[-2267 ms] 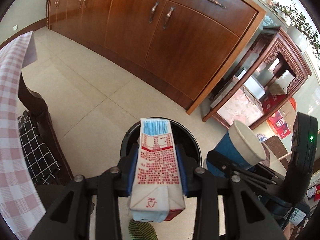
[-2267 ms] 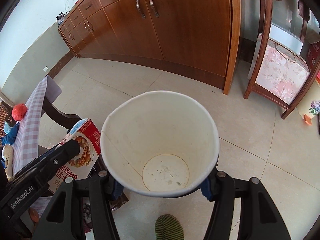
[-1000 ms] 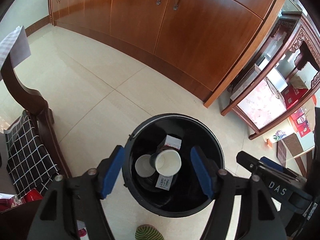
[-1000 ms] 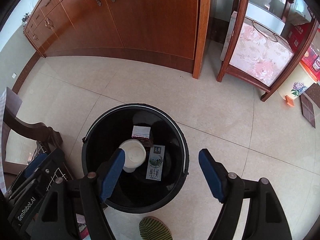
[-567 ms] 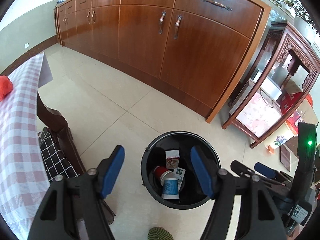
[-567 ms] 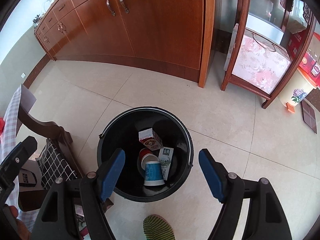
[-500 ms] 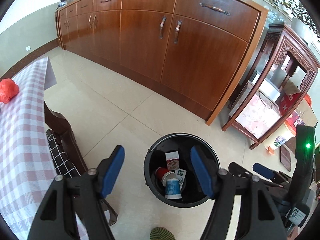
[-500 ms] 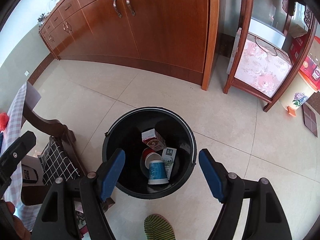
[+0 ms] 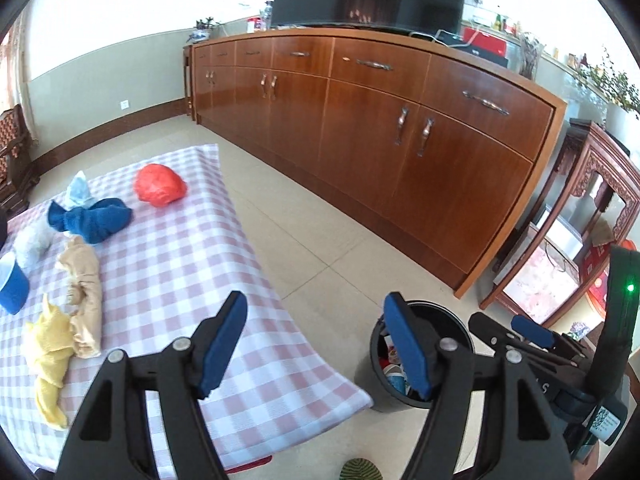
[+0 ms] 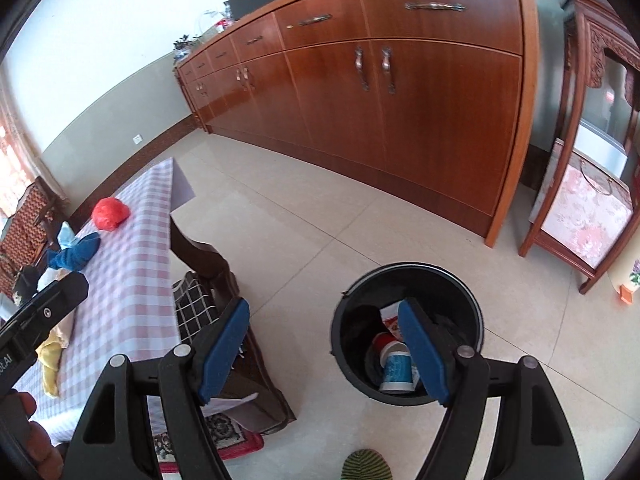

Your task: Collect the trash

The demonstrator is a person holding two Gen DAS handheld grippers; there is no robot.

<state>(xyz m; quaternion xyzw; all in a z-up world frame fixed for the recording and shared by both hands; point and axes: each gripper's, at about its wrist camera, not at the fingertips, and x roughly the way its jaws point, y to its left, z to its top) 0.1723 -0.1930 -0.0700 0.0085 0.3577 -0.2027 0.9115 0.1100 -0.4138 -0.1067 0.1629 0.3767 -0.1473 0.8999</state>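
Both tools are spread wide and carry nothing: my left tool (image 9: 316, 340) hangs over the near edge of the table (image 9: 168, 264) with its pink checked cloth, and my right tool (image 10: 324, 344) hangs over the tiled floor (image 10: 304, 224) beside it. At far left on the table, in the left wrist view, stands a blue paper cup (image 9: 12, 284), with a yellow rag (image 9: 46, 356) nearer me and a beige rag (image 9: 84, 292) beside it, the two touching. Farther back lie a dark blue cloth (image 9: 92, 220) and, just right of it, a crumpled red bag (image 9: 160, 186). On the floor to the right of the table stands the black trash bin (image 10: 344, 332), partly hidden behind my right finger in each view. Inside it, seen from the right wrist, lie a red cup (image 10: 382, 340), a blue-and-white paper cup (image 10: 396, 372) tipped on its side, and a red-and-white carton (image 10: 390, 316). Behind runs a long wooden cabinet (image 9: 400, 128), with a carved wooden stand (image 10: 584, 168) at far right.
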